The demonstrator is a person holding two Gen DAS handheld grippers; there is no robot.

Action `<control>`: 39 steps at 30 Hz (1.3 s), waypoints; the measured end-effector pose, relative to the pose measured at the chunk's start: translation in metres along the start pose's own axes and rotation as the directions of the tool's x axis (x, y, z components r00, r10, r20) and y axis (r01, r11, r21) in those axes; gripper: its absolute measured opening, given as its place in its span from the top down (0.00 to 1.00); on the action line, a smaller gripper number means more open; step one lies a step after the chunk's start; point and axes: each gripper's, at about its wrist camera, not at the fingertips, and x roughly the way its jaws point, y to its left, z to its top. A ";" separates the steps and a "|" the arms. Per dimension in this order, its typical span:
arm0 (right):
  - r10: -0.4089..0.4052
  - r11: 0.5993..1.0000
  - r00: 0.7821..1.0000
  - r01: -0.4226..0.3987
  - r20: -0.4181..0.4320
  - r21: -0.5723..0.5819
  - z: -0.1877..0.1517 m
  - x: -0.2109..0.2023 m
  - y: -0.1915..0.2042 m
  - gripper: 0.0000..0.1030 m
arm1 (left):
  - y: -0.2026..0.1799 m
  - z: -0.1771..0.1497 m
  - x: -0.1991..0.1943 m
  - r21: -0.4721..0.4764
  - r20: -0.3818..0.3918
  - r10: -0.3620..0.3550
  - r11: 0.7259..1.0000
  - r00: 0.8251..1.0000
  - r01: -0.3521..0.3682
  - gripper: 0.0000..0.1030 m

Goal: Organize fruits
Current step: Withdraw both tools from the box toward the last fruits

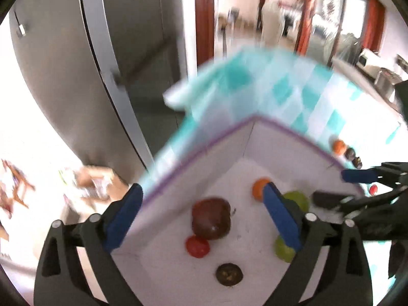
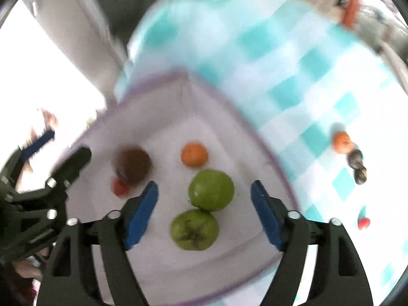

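A white box with a purple rim [image 1: 199, 150] [image 2: 278, 168] sits on a teal-checked tablecloth. Inside lie a dark red apple [image 1: 211, 218] [image 2: 132, 165], a small red fruit [image 1: 197, 246] [image 2: 119, 187], an orange [image 1: 258, 188] [image 2: 194, 154], two green fruits [image 2: 211, 190] [image 2: 195, 229], and a dark round fruit [image 1: 229, 274]. My left gripper [image 1: 204, 211] is open, its left finger outside the box wall, its right finger inside. My right gripper [image 2: 204, 201] is open above the green fruits, empty.
On the cloth outside the box lie an orange [image 2: 342, 141] [image 1: 339, 146], two dark fruits [image 2: 358, 165] and a small red fruit [image 2: 363, 222]. A grey fridge door [image 1: 76, 76] stands left. The table edge [image 1: 178, 94] is at the far side.
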 end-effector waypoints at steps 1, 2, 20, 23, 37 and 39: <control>0.001 0.999 0.998 -0.004 0.068 0.039 -0.012 -0.022 -0.006 0.16 | -0.003 0.001 -0.017 0.021 0.046 0.003 1.000 0.999 -0.004 0.02; -0.012 0.996 0.989 -0.001 0.148 0.086 -0.028 -0.048 -0.015 0.16 | -0.007 -0.002 -0.039 0.047 0.104 0.000 0.999 0.995 -0.005 0.02; -0.448 0.717 0.888 0.287 0.103 0.636 -0.225 -0.117 -0.140 0.17 | -0.178 -0.095 -0.119 0.368 -0.079 -0.514 0.781 0.854 0.504 0.02; -0.445 0.693 0.891 0.279 0.090 0.665 -0.239 -0.109 -0.161 0.17 | -0.202 -0.102 -0.106 0.404 -0.137 -0.534 0.739 0.834 0.540 0.02; -0.334 0.802 0.930 0.193 0.156 0.565 -0.172 -0.020 -0.278 0.32 | -0.288 -0.006 0.000 0.243 -0.195 -0.480 0.821 0.855 0.516 0.02; -0.320 0.811 0.933 0.182 0.162 0.556 -0.157 -0.004 -0.295 0.39 | -0.301 0.014 0.031 0.181 -0.225 -0.446 0.855 0.866 0.487 0.02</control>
